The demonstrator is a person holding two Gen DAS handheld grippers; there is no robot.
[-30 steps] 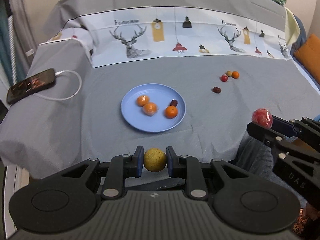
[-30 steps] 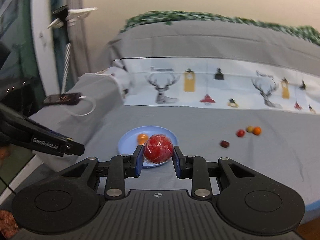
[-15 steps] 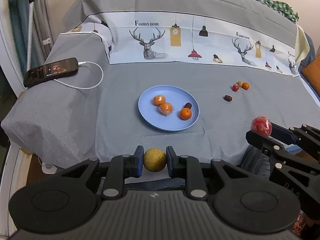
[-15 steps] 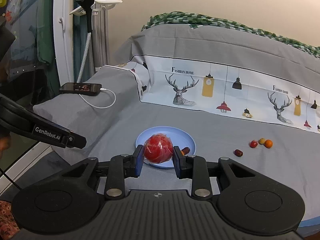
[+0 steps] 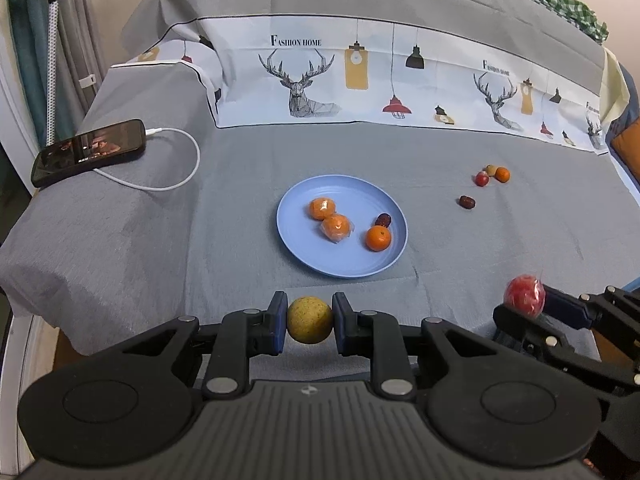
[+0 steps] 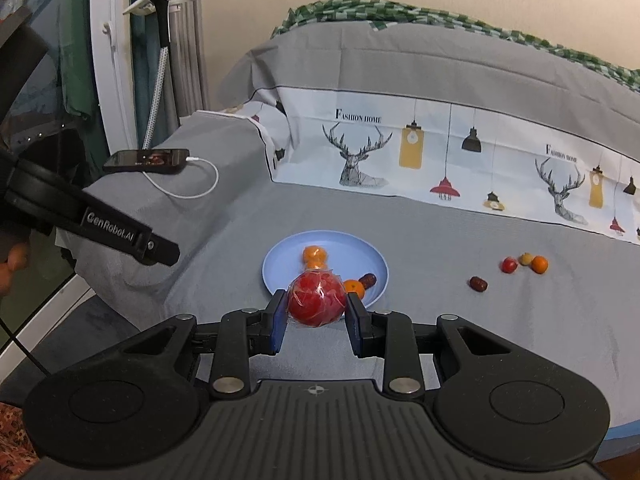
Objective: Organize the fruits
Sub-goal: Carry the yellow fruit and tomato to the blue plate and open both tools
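My left gripper point(image 5: 309, 320) is shut on a yellow-green round fruit point(image 5: 309, 321), held off the near edge of the grey-covered bed. My right gripper point(image 6: 316, 305) is shut on a red fruit in clear wrap point(image 6: 316, 299); it also shows in the left wrist view point(image 5: 525, 295) at the right. A blue plate point(image 5: 320, 264) in the middle of the bed holds three oranges point(image 5: 335, 227) and a dark date point(image 5: 383, 220). A date point(image 5: 466, 202), a small red fruit point(image 5: 482, 179), a yellowish one point(image 5: 490, 169) and a small orange one point(image 5: 502, 175) lie loose to the right.
A black phone point(image 5: 88, 152) on a white charging cable point(image 5: 176, 184) lies on a raised part at the left. A deer-print cloth point(image 5: 360, 80) covers the back of the bed. A white stand point(image 6: 160, 40) rises at the left. An orange cushion point(image 5: 626, 148) is far right.
Both grippers have come closer to the bed and plate while holding their fruits; the plate appears larger and nearer the centre in both views.
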